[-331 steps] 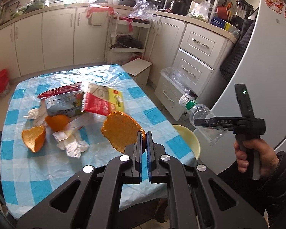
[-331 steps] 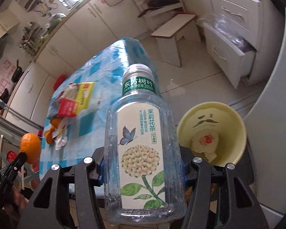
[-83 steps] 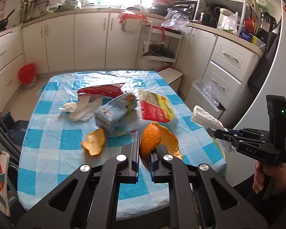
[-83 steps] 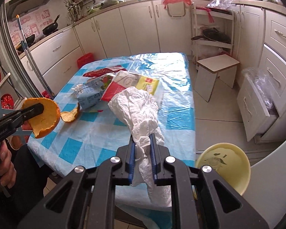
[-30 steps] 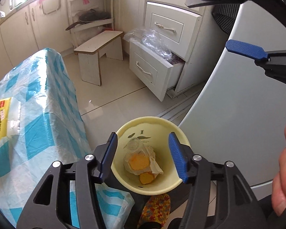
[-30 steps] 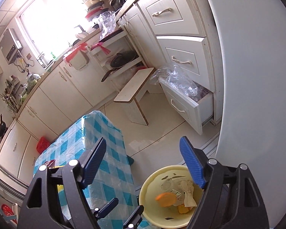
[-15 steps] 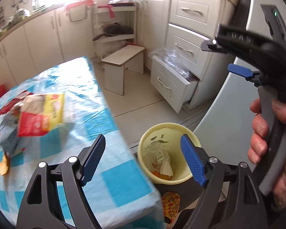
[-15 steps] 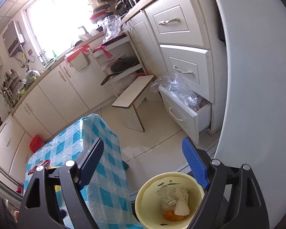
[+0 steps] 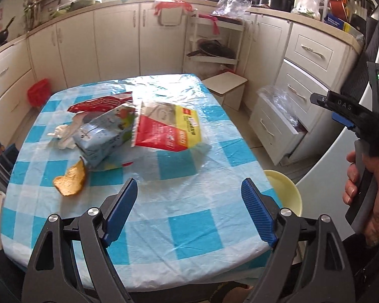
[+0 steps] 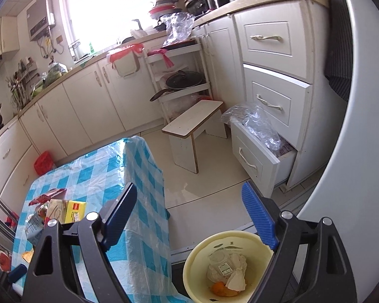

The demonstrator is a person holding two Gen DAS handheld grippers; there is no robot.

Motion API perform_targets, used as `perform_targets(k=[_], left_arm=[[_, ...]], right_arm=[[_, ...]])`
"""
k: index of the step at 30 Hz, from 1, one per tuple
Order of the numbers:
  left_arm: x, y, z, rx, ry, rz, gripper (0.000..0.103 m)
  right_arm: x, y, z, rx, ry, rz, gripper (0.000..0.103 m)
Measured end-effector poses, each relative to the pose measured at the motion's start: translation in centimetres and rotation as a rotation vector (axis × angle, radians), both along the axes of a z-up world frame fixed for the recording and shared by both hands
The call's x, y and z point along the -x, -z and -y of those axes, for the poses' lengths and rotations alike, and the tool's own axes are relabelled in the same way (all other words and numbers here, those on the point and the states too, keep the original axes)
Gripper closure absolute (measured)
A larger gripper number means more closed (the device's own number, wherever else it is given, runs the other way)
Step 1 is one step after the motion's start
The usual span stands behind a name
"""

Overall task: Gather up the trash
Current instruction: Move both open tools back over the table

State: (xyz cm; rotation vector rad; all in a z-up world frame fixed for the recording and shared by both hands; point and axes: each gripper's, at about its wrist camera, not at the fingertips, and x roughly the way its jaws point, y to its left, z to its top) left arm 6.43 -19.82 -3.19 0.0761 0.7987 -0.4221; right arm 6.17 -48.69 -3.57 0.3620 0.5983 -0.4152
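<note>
My left gripper (image 9: 189, 212) hovers over the near edge of the blue-checked table (image 9: 189, 227); its jaws are opening and nothing is between them. Ahead on the cloth lie an orange peel (image 9: 69, 179), a blue carton (image 9: 101, 136), a red and yellow bag (image 9: 168, 128), a red wrapper (image 9: 98, 102) and a white tissue (image 9: 62, 136). My right gripper (image 10: 189, 217) stands open and empty above the yellow bin (image 10: 250, 240), which holds a crushed bottle (image 10: 222, 265), tissue (image 10: 236, 281) and orange peel (image 10: 219, 289). A hand (image 9: 366, 189) holds that gripper (image 9: 346, 116) at the right.
The yellow bin (image 9: 285, 189) stands on the floor by the table's right corner, beside the white fridge (image 10: 353, 151). A low stool (image 10: 197, 118) and an open drawer with a plastic bag (image 10: 260, 136) lie beyond. Cabinets line the back wall.
My left gripper has swung away from over the bin and now faces the table, its jaws wider than a second ago. The right gripper shifted slightly and stays open above the bin.
</note>
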Motion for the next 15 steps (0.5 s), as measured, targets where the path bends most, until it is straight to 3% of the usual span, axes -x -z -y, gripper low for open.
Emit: perform_targets(k=[15], left_arm=[[-1.5, -1.3, -9.0, 0.024, -0.173, 0.018, 0.022]], right_arm=[[-2.0, 0.3, -3.5, 0.052, -0.067, -0.036, 0.021]])
